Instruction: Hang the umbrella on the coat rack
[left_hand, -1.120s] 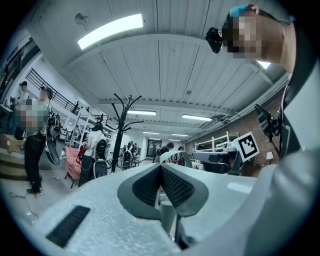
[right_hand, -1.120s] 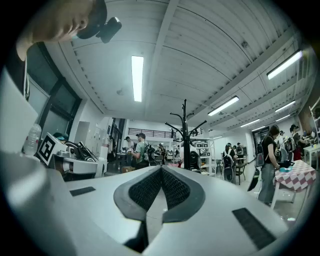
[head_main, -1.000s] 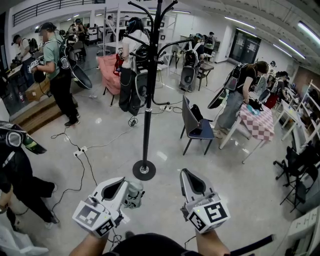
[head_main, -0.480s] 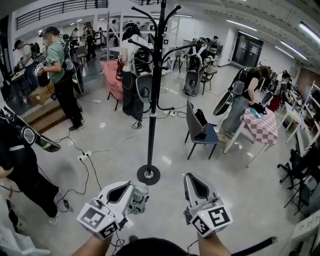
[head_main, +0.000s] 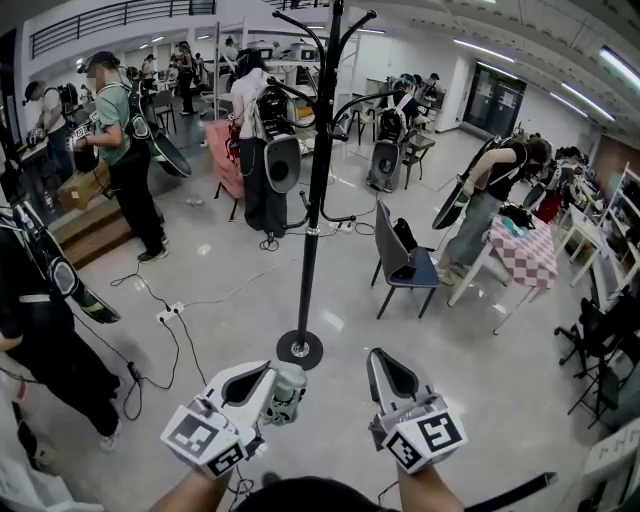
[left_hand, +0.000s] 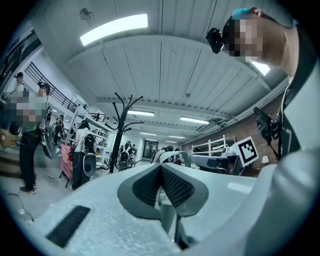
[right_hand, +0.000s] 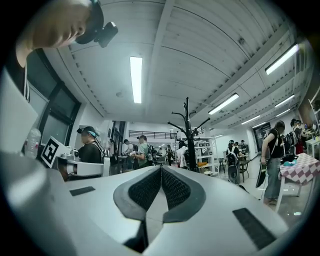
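The black coat rack (head_main: 312, 200) stands straight ahead on its round base (head_main: 299, 350), with curved hooks at the top. My left gripper (head_main: 262, 371) is low in the head view, just short of the base. It is shut, and a pale folded umbrella (head_main: 287, 386) hangs at its tip. In the left gripper view a pale part of the umbrella (left_hand: 167, 214) shows just behind the closed pads, and the rack (left_hand: 118, 135) is far left. My right gripper (head_main: 378, 358) is beside it, shut and empty. The right gripper view shows the rack (right_hand: 188, 140) ahead.
Several people work around the hall, one close at the left (head_main: 40, 320). A blue chair (head_main: 400, 262) and a checkered table (head_main: 525, 250) stand to the right of the rack. Cables (head_main: 165, 315) trail over the floor at the left.
The head view has tilted a little, so the rack sits slightly more to the right. Both grippers have kept their places. The people around have shifted.
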